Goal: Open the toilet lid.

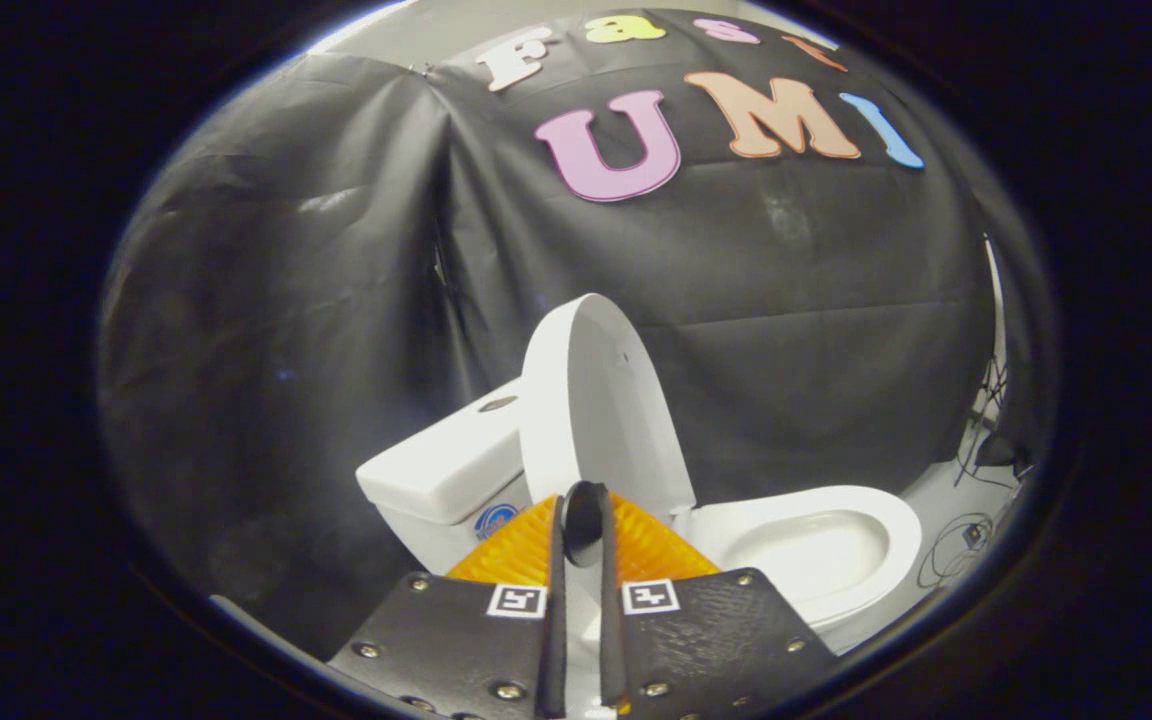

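Observation:
A white toilet stands ahead against the black cloth wall, with its tank (441,470) on the left and its open bowl and seat (816,545) on the right. The toilet lid (596,400) is raised upright and leans back toward the tank, its underside facing the bowl. My gripper (583,515) sits at the lid's lower near edge. The fingers (636,550) are drawn close together with only a narrow gap, and a white strip of the lid shows in that gap. One finger lies on each face of the lid.
The black cloth wall rises close behind and to the left of the toilet. To the right of the bowl, cables (966,545) lie on a pale floor by the wall's edge.

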The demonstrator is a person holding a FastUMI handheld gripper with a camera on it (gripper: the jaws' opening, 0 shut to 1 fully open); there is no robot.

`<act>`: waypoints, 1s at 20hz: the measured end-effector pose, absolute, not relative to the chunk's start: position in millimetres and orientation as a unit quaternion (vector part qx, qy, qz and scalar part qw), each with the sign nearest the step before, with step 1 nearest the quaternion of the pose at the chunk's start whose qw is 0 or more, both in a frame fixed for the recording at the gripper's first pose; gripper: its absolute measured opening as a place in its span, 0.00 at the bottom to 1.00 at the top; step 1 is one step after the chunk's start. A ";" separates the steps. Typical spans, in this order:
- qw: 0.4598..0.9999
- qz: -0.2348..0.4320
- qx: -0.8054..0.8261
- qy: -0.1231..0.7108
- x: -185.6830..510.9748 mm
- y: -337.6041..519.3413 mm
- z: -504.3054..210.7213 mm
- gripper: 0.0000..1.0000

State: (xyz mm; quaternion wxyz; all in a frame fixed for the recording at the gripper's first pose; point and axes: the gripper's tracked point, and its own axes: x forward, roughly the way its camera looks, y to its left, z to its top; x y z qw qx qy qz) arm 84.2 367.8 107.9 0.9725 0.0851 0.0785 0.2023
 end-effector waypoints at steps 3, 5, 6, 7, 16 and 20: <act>0.969 0.209 0.092 0.088 82.8 360.0 102.0 0.29; 0.967 0.217 0.097 0.094 81.5 353.6 100.2 0.50; 0.968 0.213 0.095 0.097 80.4 344.8 98.4 0.63; 0.967 0.214 0.095 0.096 78.4 338.2 99.6 0.77; 0.974 0.180 0.096 0.096 70.7 246.7 108.2 0.99; 0.979 0.156 0.093 0.095 68.7 192.2 109.4 0.99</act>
